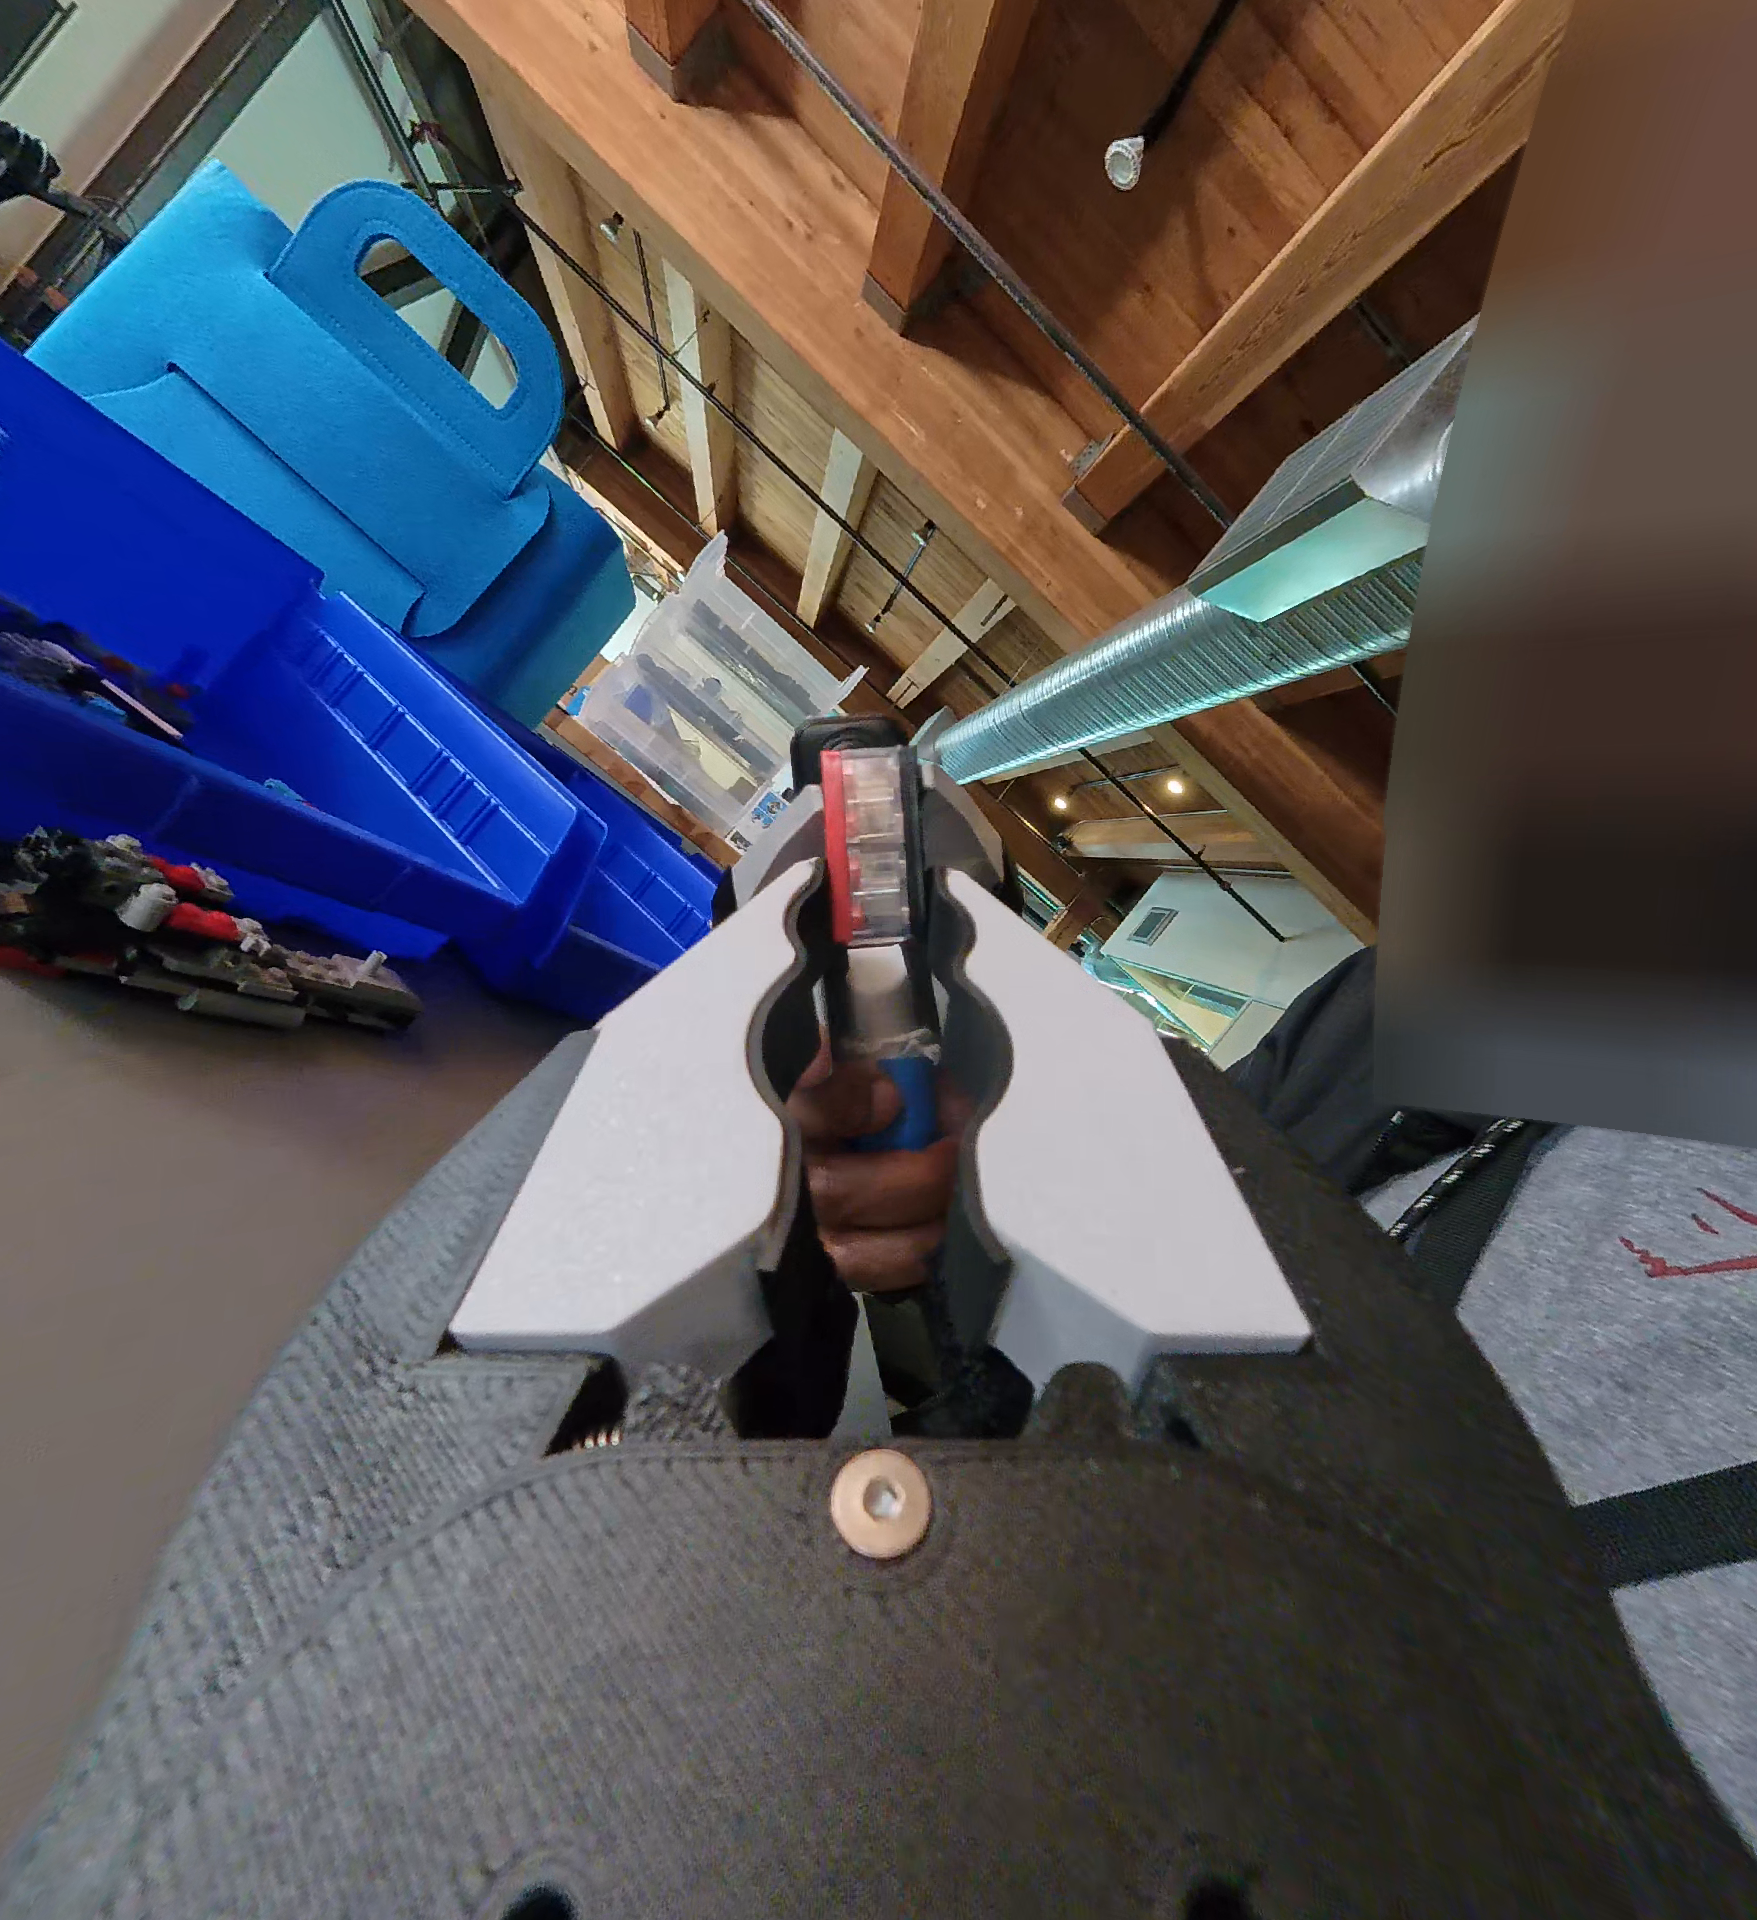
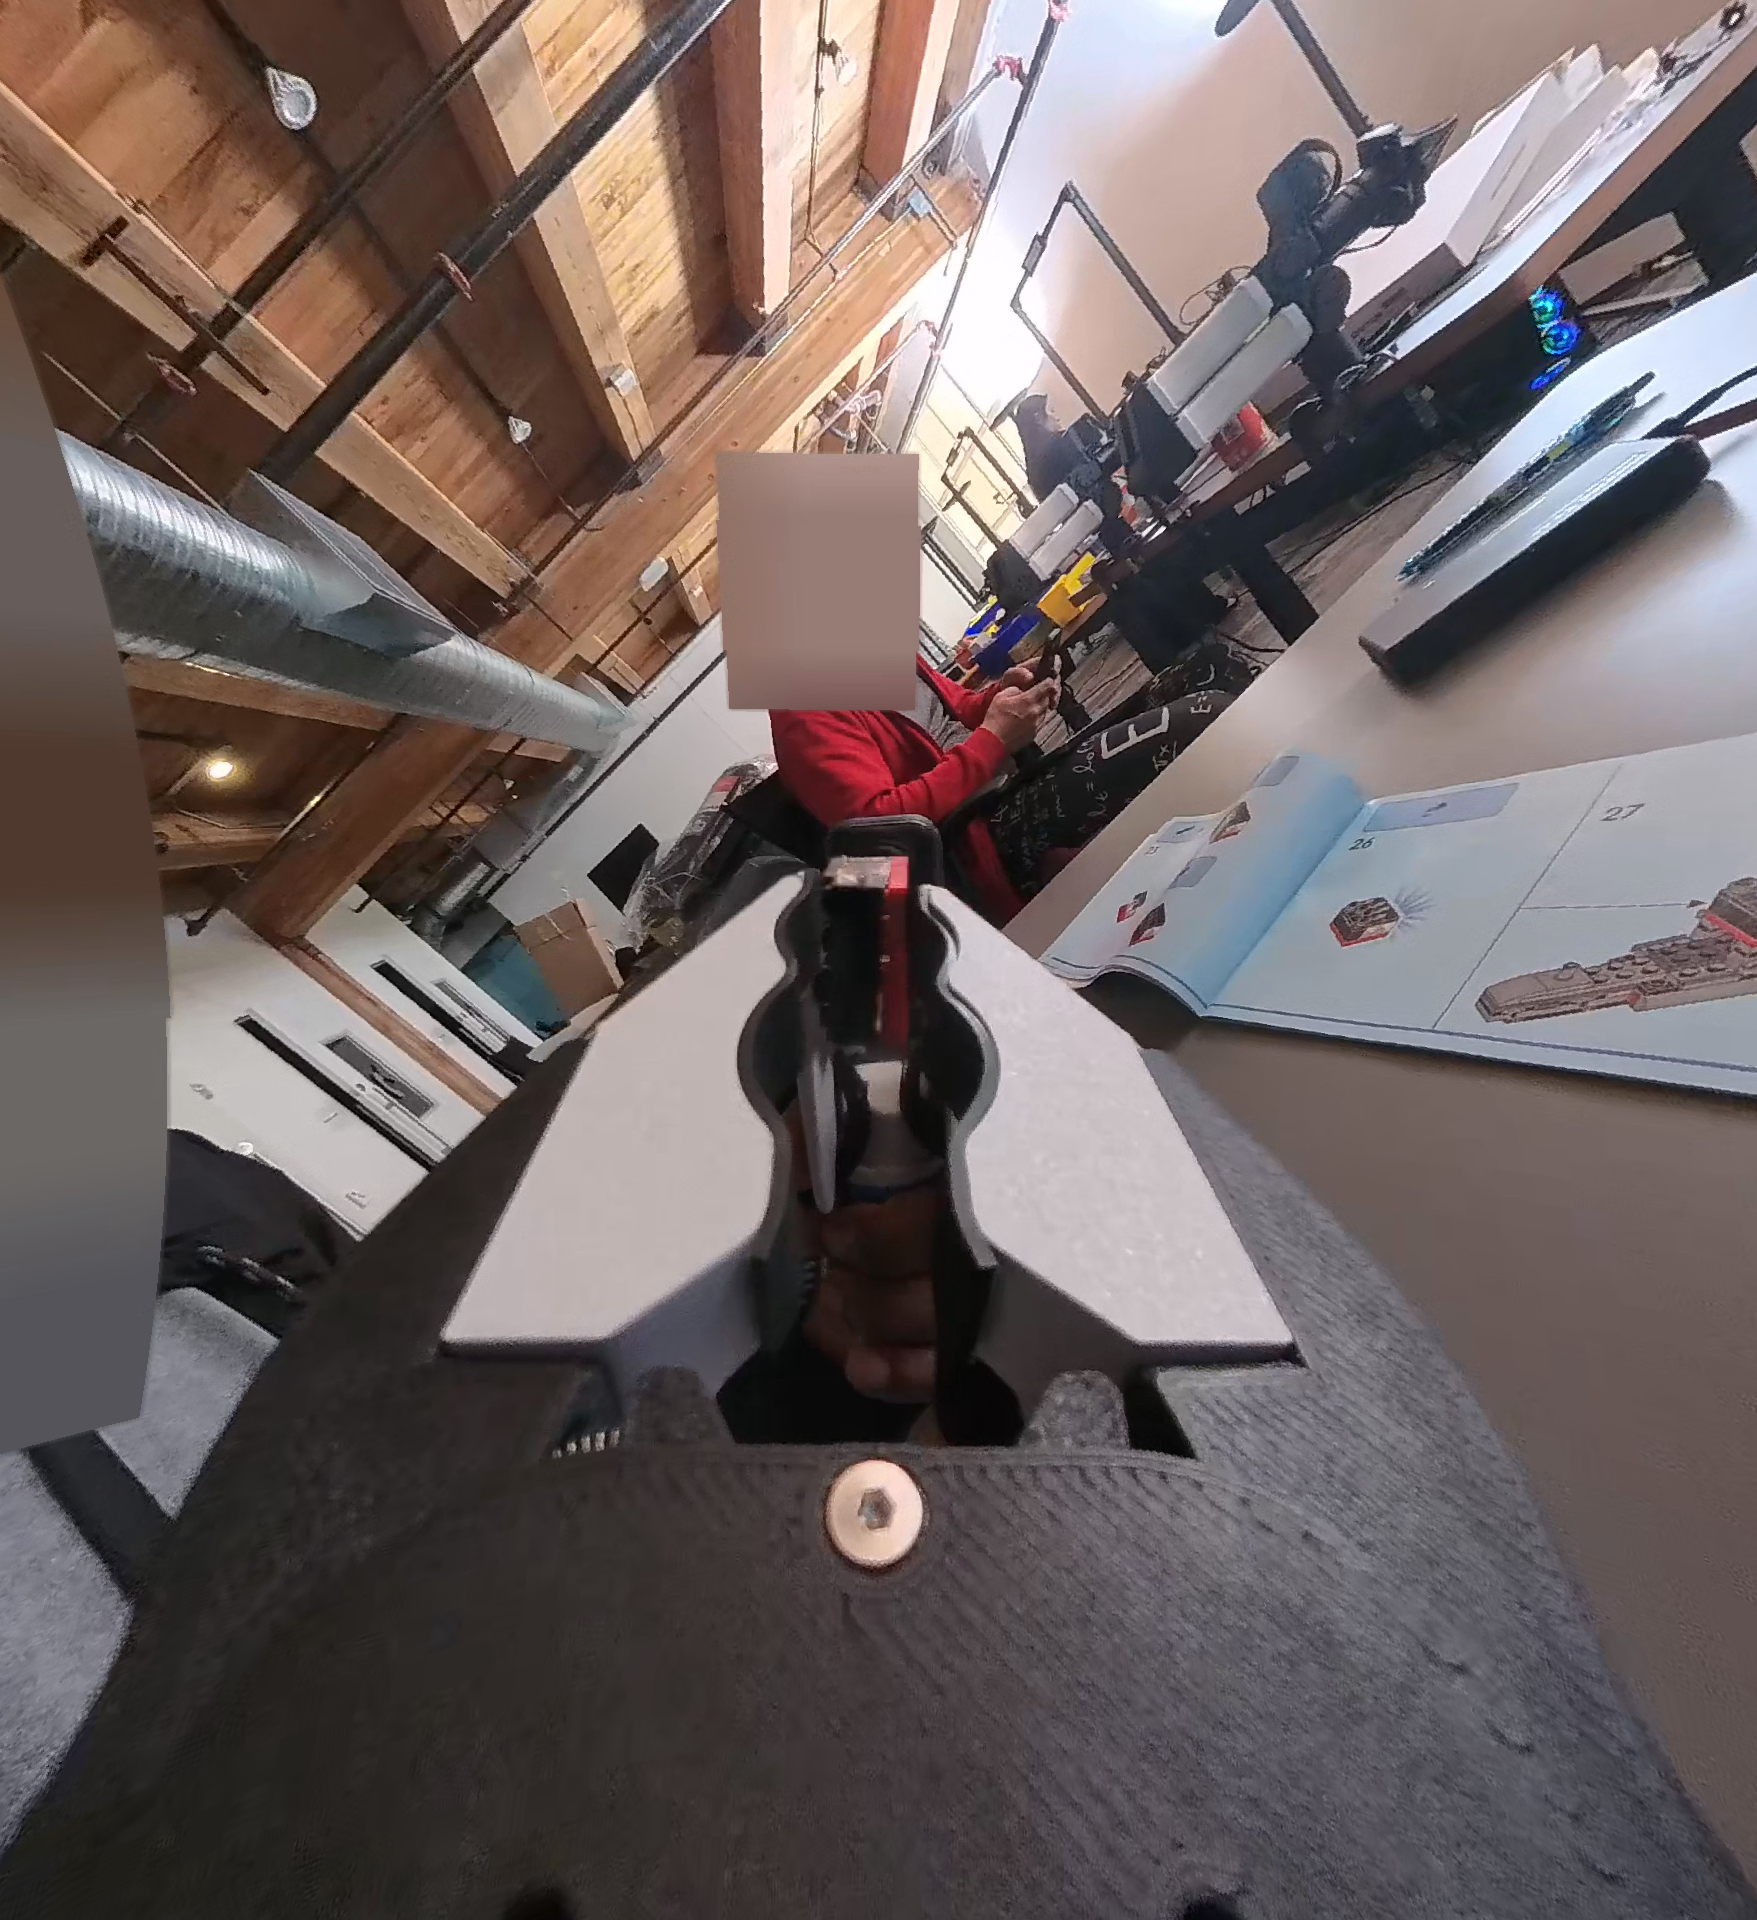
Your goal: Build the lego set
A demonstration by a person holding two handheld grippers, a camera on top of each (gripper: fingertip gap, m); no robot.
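Note:
My left gripper [image 1: 876,883] is shut on a small lego assembly [image 1: 866,847] made of a red plate, clear bricks and a black part, held up in the air above the table. My right gripper [image 2: 866,904] faces it from the other side and is shut on the same assembly [image 2: 869,966], which shows there as black and red. The two grippers meet tip to tip. A hand [image 1: 869,1205] on the other gripper's handle shows between my left fingers. A partly built black, grey and red lego model [image 1: 178,935] lies on the brown table [image 1: 126,1195] to the left.
Blue parts bins [image 1: 261,707] and a light-blue felt bag [image 1: 334,395] stand behind the model. An open instruction booklet [image 2: 1476,914] lies on the table [image 2: 1476,1351] at the right, with a flat black box [image 2: 1539,551] beyond it. A person in red [image 2: 884,769] sits farther back. My two grippers' fingertips are within a few centimetres of each other.

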